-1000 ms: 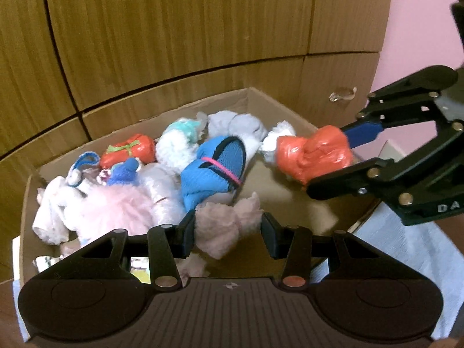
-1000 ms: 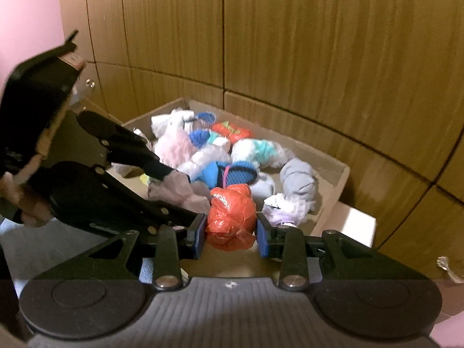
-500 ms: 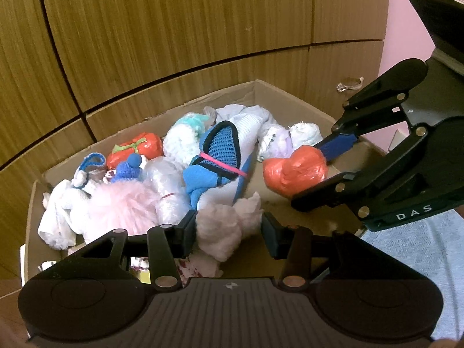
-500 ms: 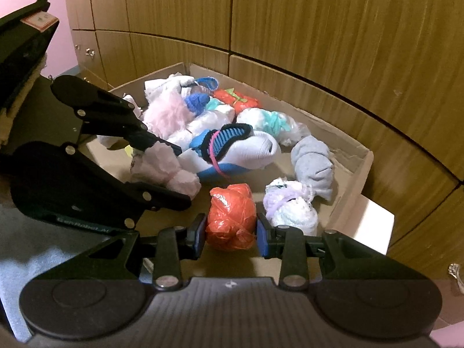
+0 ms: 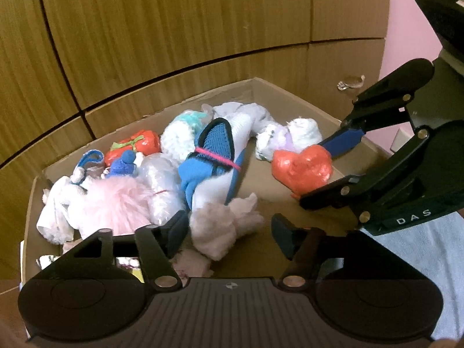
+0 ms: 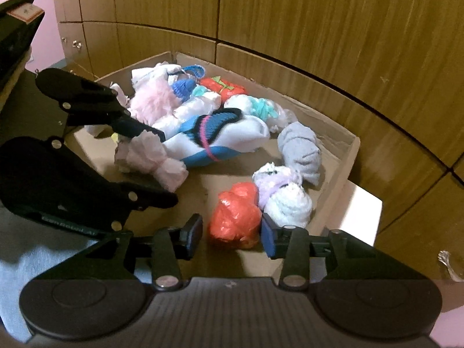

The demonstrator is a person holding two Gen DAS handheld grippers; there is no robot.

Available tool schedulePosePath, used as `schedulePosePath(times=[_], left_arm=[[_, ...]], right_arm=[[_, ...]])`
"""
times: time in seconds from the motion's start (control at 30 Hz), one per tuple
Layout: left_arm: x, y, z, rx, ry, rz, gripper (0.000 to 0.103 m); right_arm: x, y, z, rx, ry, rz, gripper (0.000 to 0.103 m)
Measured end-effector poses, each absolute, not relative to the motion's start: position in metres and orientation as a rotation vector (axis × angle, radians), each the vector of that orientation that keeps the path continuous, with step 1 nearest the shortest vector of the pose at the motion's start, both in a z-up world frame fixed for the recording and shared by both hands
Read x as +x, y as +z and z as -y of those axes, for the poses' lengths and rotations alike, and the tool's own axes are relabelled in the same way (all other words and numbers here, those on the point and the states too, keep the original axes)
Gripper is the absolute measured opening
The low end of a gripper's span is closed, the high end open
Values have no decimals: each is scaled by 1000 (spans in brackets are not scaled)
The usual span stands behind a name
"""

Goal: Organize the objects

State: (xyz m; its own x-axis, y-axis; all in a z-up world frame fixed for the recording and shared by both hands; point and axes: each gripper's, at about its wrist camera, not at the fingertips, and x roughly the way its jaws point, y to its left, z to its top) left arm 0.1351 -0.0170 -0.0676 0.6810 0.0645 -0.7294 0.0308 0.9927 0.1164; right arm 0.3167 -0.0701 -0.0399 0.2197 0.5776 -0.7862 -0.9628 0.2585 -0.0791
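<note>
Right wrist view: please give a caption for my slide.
Right tool open around orange bundle in cardboard box.

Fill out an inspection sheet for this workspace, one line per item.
Surface: cardboard box floor, part bare.
Job's things: orange bundle and pale pink bundle lying in the box.
Clutter: blue mesh shoe, fluffy pink toy, grey bundle, other wrapped bundles.
Claws: left claw open, just widened, bundle between; right claw open, just widened, astride orange bundle.
Cables: nothing seen.
Surroundings: wooden panels, pink wall.
</note>
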Motion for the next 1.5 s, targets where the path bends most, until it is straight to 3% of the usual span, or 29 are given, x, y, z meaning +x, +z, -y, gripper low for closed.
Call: schedulePosePath(times=[0.07, 0.23, 0.3, 0.5, 0.87, 1.5], left_arm=[[132, -65, 16, 97, 30, -827, 77], [114, -51, 14, 61, 80, -801, 96], [103, -43, 13, 38, 104, -790, 103], [74, -16, 7, -65, 170, -756, 103], [41, 17, 2, -61, 357, -701, 103], [31, 27, 10, -26, 336, -652, 103]], right_arm=[[312, -38, 73, -659, 1166, -713, 46], [305, -22, 86, -624, 1119, -687, 65], [299, -13, 95, -605, 1096, -677, 83], [272, 9, 109, -531, 1028, -671, 94], [224, 14, 99, -488, 992, -673, 96], [195, 18, 87, -468, 1029, -674, 96]])
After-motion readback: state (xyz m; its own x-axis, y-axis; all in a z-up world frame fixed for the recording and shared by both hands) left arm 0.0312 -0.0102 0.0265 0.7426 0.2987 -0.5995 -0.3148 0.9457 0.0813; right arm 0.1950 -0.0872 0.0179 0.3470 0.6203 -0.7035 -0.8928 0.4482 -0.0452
